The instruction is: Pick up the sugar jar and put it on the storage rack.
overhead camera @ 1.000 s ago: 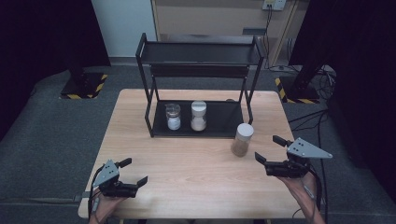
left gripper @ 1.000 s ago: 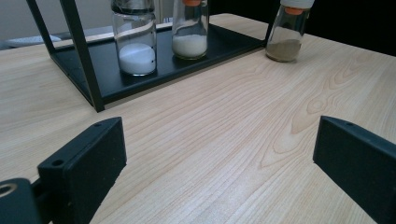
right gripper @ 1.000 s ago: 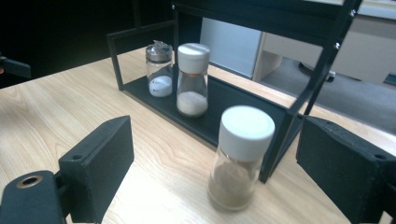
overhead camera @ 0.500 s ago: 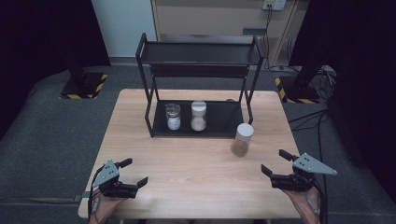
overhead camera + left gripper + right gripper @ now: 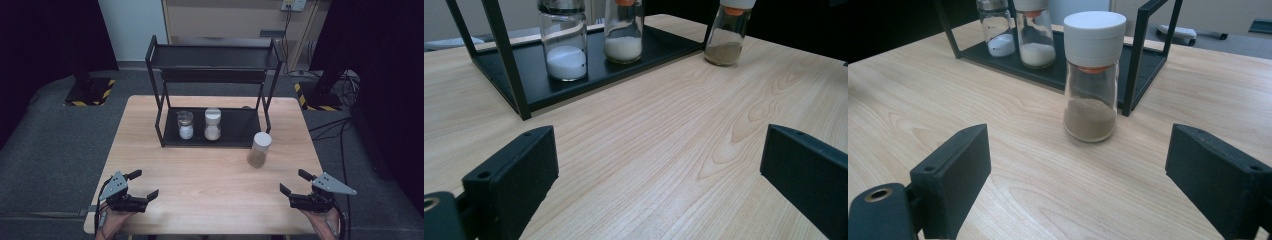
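Observation:
A black two-tier rack [image 5: 215,75] stands at the back of the wooden table [image 5: 210,175]. On its lower shelf are a short glass jar of white powder [image 5: 185,125] and a taller white-capped jar [image 5: 212,124]. A third white-capped jar with brown powder [image 5: 260,149] stands upright on the table just off the rack's front right corner. My right gripper [image 5: 294,181] is open near the front right edge, well short of the brown jar [image 5: 1091,75], which faces it between the spread jaws. At the front left, my left gripper [image 5: 144,184] is open and holds nothing; it looks toward the rack jars [image 5: 566,42].
The rack's top shelf [image 5: 215,56] holds nothing. Dark floor surrounds the table, with cables [image 5: 345,130] at the right and yellow-black striped bases [image 5: 87,95] behind. Bare wood lies between both grippers and the rack.
My right gripper has drawn back from the brown jar toward the table's front edge, still open. The left gripper and the jars have stayed put.

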Tool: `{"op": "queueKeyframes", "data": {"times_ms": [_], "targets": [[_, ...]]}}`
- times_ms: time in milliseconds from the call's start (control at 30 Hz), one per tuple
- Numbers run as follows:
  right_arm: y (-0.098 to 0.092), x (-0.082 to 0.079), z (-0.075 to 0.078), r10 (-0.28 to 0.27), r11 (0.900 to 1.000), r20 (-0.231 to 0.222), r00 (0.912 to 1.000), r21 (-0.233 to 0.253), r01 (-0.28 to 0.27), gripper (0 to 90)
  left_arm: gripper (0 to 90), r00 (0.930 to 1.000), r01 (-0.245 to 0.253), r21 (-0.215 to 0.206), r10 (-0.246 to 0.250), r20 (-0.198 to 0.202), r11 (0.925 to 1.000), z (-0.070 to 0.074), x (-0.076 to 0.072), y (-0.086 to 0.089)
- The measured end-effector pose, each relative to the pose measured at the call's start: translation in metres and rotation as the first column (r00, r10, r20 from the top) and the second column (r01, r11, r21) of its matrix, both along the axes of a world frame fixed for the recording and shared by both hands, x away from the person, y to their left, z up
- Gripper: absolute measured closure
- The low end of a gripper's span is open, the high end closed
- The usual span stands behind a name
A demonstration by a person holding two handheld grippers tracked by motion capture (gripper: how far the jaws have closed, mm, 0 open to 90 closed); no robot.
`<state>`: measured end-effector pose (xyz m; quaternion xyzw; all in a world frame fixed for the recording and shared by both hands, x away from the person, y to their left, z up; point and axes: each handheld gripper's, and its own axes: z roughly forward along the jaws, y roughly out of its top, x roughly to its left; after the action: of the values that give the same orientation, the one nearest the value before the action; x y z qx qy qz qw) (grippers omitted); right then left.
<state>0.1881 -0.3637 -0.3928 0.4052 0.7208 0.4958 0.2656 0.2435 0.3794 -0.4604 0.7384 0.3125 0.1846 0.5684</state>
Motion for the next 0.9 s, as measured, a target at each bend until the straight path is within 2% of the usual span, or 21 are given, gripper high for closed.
{"op": "queueKeyframes", "data": {"times_ms": [233,400,600,900], "targets": [[-0.001,-0.001,-0.008,0.0,1.0,-0.003,1.0,0.001,0.0,10.8,1.0,1.0,-0.001,-0.003,0.001,0.0,1.0,0.0,0.0,0.0],[0.002,-0.002,-0.011,0.011,0.999,0.01,0.9999,-0.04,-0.011,10.8,1.0,1.0,0.001,-0.01,-0.001,0.003,1.0,-0.001,0.0,0.001],[0.004,-0.001,-0.012,0.02,0.998,0.006,0.9998,-0.059,-0.019,10.0,1.0,1.0,-0.001,-0.01,0.001,0.004,0.9999,-0.001,0.0,0.001],[0.002,-0.007,-0.012,-0.025,0.998,0.008,0.9996,-0.049,0.026,9.0,1.0,0.9996,-0.026,-0.022,0.026,0.013,0.9994,-0.002,-0.003,0.003]]}}
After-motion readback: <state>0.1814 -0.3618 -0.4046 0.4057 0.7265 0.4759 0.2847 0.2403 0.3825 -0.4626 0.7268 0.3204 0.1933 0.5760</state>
